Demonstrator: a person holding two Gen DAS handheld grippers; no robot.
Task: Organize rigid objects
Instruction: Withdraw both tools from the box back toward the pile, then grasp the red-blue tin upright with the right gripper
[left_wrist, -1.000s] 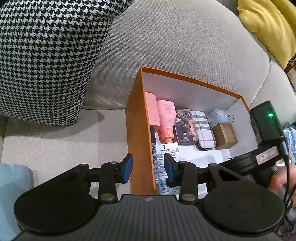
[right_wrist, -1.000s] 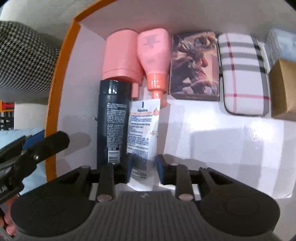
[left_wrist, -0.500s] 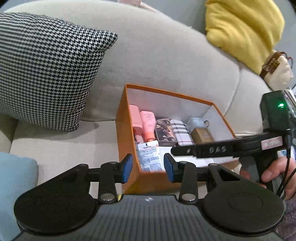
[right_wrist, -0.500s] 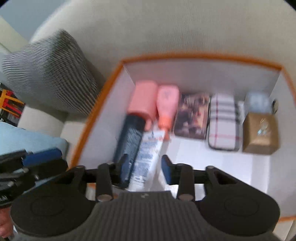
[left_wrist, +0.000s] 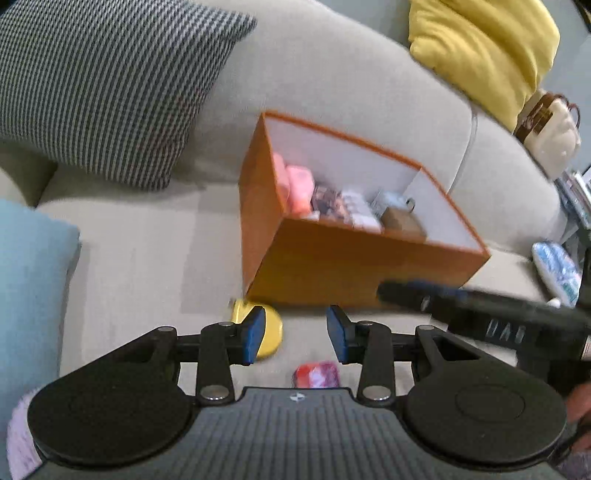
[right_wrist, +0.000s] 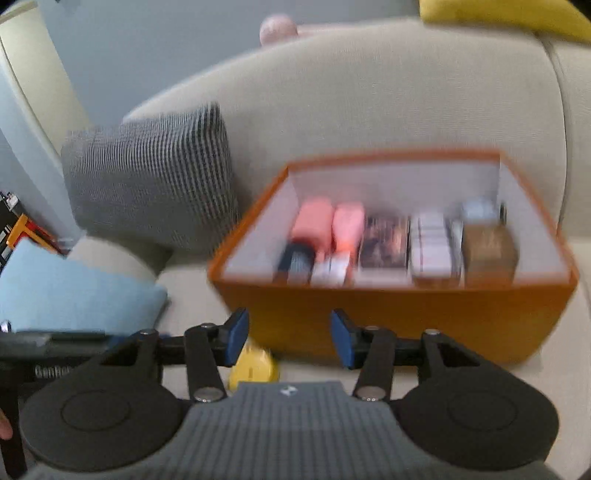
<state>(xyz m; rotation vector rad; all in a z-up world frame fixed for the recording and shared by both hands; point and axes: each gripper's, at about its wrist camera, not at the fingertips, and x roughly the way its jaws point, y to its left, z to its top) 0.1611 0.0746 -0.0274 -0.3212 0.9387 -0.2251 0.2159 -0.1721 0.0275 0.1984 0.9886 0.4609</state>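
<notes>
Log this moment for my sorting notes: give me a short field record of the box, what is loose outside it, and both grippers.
surface: beige sofa seat
orange box: open-topped, on the seat, with items lined up inside
yellow round item: on the seat, outside the box, by its near corner
red item: on the seat, outside the box
left gripper: fingers open, empty
right gripper: fingers open, empty
picture quality: motion-blurred
</notes>
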